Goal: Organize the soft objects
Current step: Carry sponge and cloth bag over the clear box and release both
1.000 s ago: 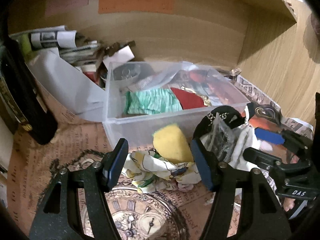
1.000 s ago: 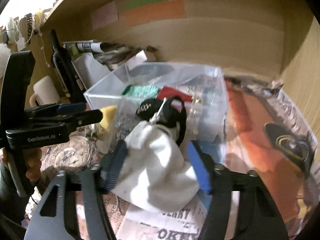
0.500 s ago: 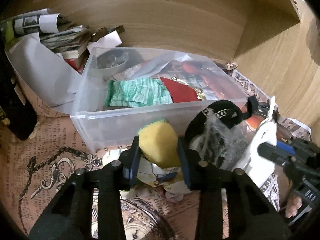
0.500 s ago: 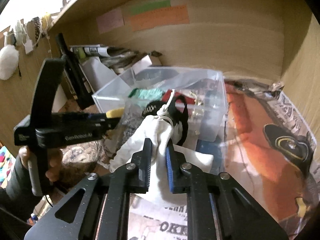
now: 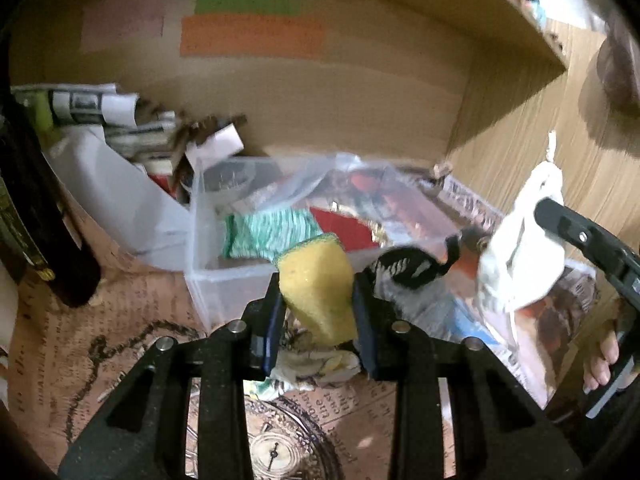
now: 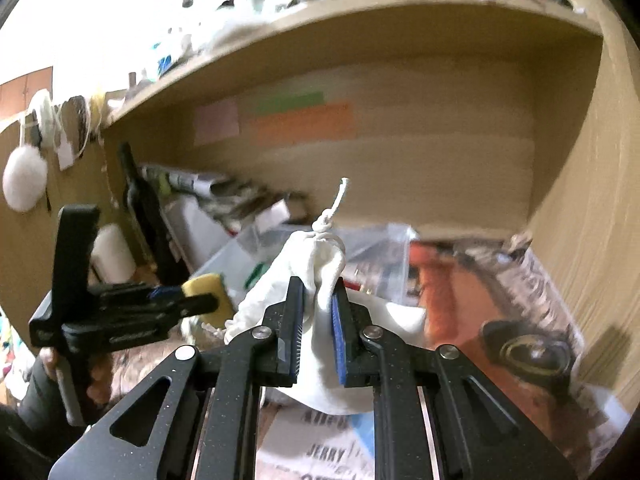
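The left gripper [image 5: 318, 316] is clenched on a yellow sponge [image 5: 316, 288], held up just in front of the near wall of the clear plastic bin [image 5: 224, 280]; the right gripper [image 6: 316, 320] is clamped on a white drawstring pouch [image 6: 320, 260], its knotted cord pointing up, raised to the right of the bin; inside the bin lie a green striped cloth [image 5: 268, 232] and a red piece [image 5: 344, 228]; a black strap [image 5: 408, 268] rests near the bin's right corner; a crumpled floral cloth [image 5: 312, 364] lies on the printed paper [image 5: 80, 344] beneath the sponge.
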`<state>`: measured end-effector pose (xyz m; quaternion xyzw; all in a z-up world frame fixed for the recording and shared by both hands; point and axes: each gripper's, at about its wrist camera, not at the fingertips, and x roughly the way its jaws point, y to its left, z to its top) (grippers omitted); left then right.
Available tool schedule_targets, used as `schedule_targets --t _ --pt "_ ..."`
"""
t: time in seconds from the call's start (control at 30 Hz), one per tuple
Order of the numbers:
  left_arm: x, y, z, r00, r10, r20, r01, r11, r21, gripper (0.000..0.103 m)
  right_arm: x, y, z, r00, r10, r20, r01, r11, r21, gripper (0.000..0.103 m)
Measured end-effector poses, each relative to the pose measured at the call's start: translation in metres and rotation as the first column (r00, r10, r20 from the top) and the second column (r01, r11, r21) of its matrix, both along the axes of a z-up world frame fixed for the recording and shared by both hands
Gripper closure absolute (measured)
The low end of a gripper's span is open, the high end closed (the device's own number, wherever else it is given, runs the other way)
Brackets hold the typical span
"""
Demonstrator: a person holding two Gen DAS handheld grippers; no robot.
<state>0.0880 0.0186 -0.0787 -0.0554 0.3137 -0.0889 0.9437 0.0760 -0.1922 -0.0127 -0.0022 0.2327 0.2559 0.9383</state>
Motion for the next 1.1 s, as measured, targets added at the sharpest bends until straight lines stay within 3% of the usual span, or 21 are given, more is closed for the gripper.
schedule_targets --t 0.33,0.57,0.73,1.1 --pt "0.002 0.009 0.038 0.994 0.044 0.099 -0.043 0.999 -0.015 0.071 0.033 0.0 0.027 0.994 -0.069 0.089 0.066 0.997 0.037 0.091" --pt "0.024 0.02 0.046 0.99 0.088 0.107 -0.088 0.996 0.001 0.07 0.067 0.013 0.025 0.994 -0.078 0.079 0.077 0.997 0.013 0.091" --pt "0.044 0.023 0.038 0.992 0.099 0.073 -0.102 0.994 0.039 0.07 0.091 0.029 0.009 0.998 -0.055 0.02 0.055 0.998 -0.027 0.091" --pt "0.088 0.022 -0.009 0.993 0.075 -0.087 -0.067 0.993 0.095 0.07 0.124 0.058 -0.041 0.989 -0.004 -0.15 -0.02 0.987 -0.158 0.091"
